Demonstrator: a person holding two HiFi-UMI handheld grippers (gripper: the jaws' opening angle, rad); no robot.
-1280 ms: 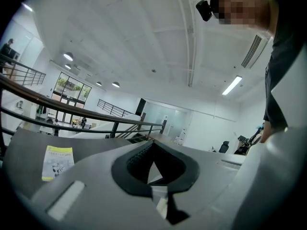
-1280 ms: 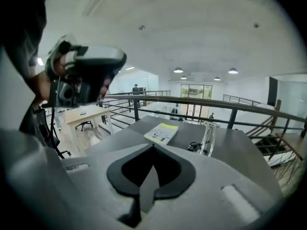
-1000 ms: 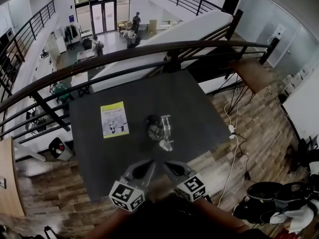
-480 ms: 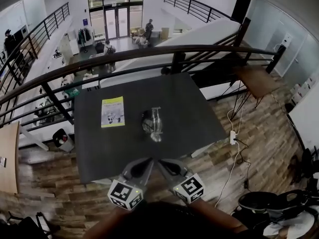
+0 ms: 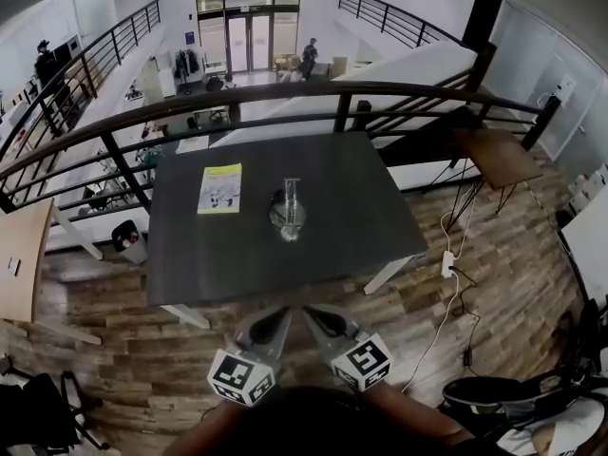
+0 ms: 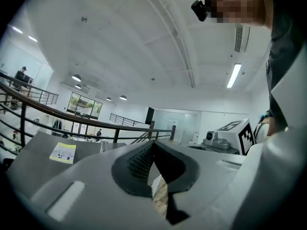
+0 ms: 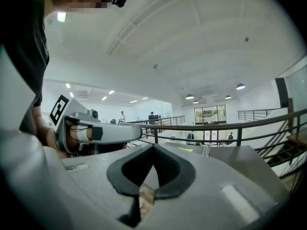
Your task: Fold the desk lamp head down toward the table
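You stood before a dark bench (image 5: 237, 264) set against a railing (image 5: 285, 98) above an open hall, on a wood-plank floor (image 5: 456, 255). The desk lamp (image 5: 288, 212) sat near the middle of the bench. A yellow-green booklet (image 5: 220, 188) lay flat to its left, apart from it. Your left gripper (image 5: 282, 313) and right gripper (image 5: 309, 313) hung side by side short of the bench's near edge, well apart from the lamp. The left fingers (image 6: 139, 159) and the right fingers (image 7: 169, 166) were pressed together at their tips, pinching nothing.
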